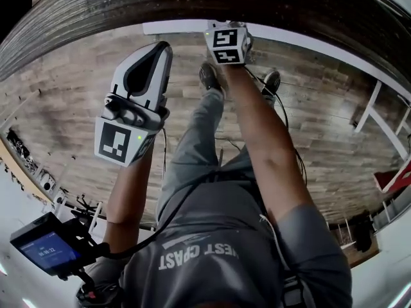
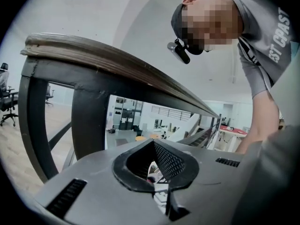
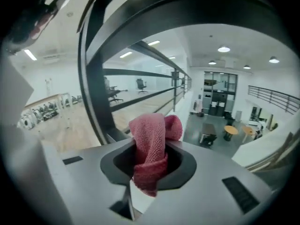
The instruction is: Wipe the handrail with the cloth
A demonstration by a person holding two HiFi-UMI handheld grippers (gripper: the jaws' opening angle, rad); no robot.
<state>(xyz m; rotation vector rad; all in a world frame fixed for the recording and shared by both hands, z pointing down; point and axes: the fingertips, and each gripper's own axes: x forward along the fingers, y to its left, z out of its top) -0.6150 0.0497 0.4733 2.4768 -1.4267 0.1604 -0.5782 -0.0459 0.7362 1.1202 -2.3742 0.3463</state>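
right tongs (image 3: 149, 172) pinching the red cloth (image 3: 148, 135), a bunched wad held up near the handrail (image 3: 187, 13). left tongs (image 2: 157, 172) pressed together on nothing. cloth looks soft, light and floppy, so i reckon gripping mid-wad holds firmest for rubbing.

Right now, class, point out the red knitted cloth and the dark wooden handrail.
red knitted cloth (image 3: 150, 146), right gripper view, its bunched middle fold.
dark wooden handrail (image 2: 103, 55), left gripper view, its top surface.
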